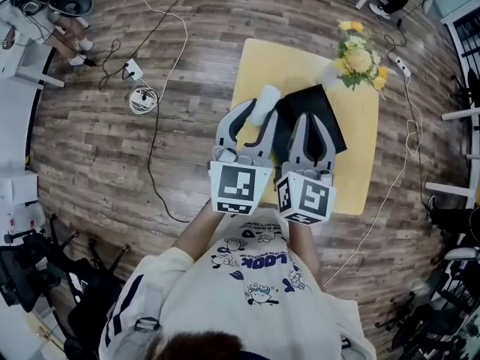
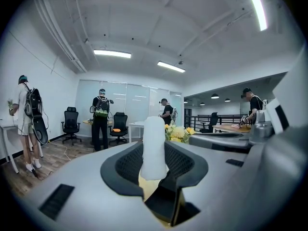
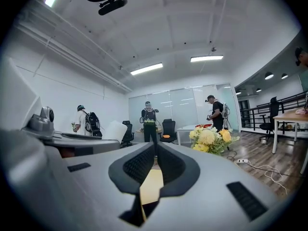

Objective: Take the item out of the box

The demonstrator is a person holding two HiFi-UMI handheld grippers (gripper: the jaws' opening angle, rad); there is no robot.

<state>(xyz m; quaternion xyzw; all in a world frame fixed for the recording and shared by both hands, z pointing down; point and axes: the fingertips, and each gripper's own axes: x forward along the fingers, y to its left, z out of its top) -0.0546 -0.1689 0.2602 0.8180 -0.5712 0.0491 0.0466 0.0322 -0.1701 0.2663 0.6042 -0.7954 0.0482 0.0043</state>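
Note:
A white, rounded, bottle-like item (image 1: 264, 103) stands upright between the jaws of my left gripper (image 1: 257, 118), which is shut on it above the left edge of a black box (image 1: 300, 100). In the left gripper view the white item (image 2: 155, 148) fills the gap between the dark pads (image 2: 126, 165), with the black box (image 2: 166, 203) and yellow tabletop below. My right gripper (image 1: 311, 122) hovers over the box with its jaws shut and nothing between them; its pads (image 3: 139, 165) meet at the tip in the right gripper view.
The box lies on a small yellow table (image 1: 262, 62) with a bunch of yellow flowers (image 1: 358, 58) at its far right corner. Cables and a power strip (image 1: 135, 70) lie on the wooden floor to the left. Several people with backpacks stand far off by desks and office chairs.

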